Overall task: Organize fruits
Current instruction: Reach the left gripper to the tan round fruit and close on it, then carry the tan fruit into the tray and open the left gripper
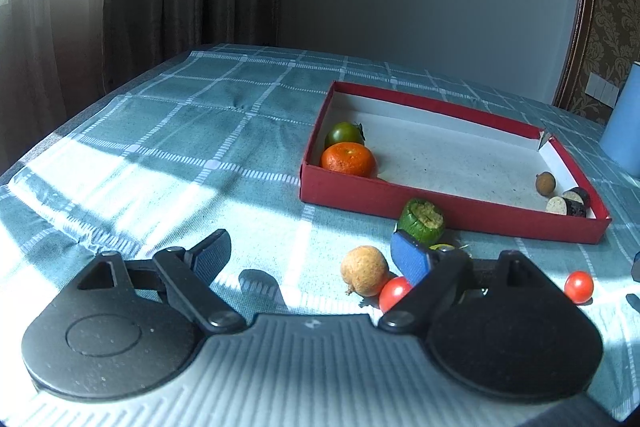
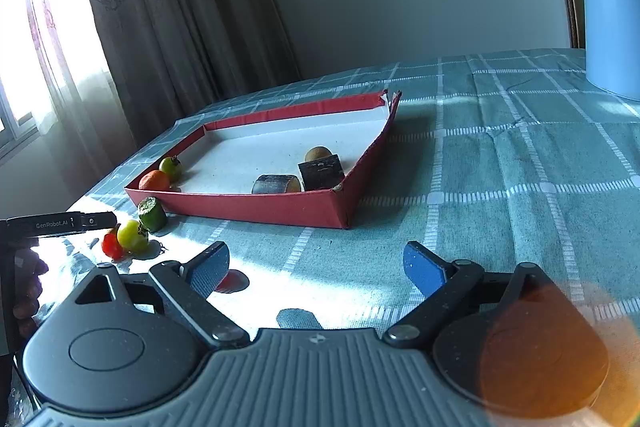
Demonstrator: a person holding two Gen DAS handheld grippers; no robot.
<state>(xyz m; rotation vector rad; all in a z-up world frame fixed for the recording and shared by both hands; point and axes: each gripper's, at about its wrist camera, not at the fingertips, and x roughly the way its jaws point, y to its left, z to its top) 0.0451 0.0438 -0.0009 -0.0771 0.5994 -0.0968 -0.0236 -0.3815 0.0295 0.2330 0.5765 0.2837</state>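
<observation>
My left tool (image 1: 312, 259), spread and holding nothing, hovers over the surface (image 1: 180, 147); the tan fruit (image 1: 364, 270) lies between its fingers. To grasp well, I should centre on it, clear of the touching red tomato (image 1: 394, 293). A second tomato (image 1: 579, 286) lies apart. The red box (image 1: 440, 205) holds five pieces. My right tool (image 2: 316, 267), also spread, holds nothing.
</observation>
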